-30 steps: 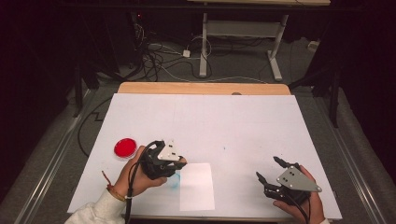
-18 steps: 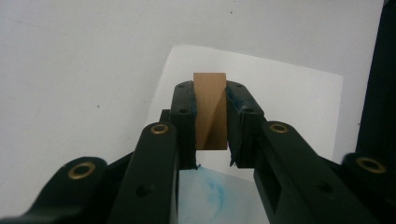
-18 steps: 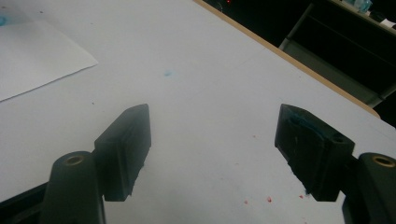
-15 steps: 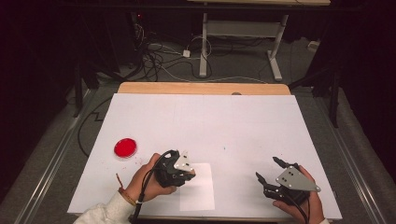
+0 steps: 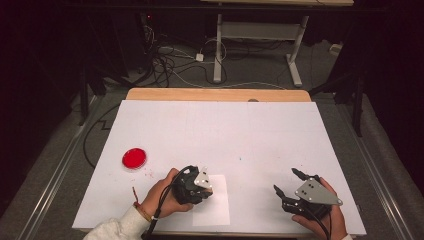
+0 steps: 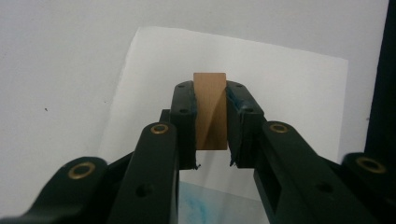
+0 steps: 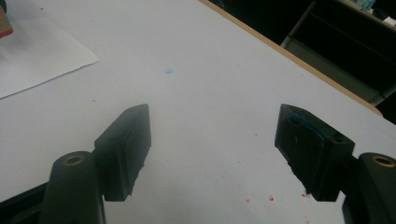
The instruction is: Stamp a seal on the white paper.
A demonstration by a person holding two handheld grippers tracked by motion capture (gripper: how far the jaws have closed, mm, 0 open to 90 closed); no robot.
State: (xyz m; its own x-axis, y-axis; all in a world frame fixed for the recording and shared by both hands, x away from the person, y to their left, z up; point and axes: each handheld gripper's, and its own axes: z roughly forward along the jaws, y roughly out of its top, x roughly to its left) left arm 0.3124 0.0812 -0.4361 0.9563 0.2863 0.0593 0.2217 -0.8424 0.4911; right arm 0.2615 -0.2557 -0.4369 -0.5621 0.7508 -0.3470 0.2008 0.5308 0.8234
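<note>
White covering spans the one table (image 5: pixel 220 125), whose wooden edge shows along the far side, with dark floor and tangled cables beyond. One sheet of white paper (image 5: pixel 215 205) lies near the front edge. One red round dish (image 5: pixel 134 158) sits well apart to the left, and a few small red specks dot the cover near it. Two grippers are in hand. The left gripper (image 6: pixel 210 116) hangs over the paper with its jaws clamped on one small wooden block (image 6: pixel 210 109), which stands upright between the pads, above the sheet. The right gripper (image 7: pixel 212 154) rests low at the front right with its jaws wide apart, holding nothing.
</note>
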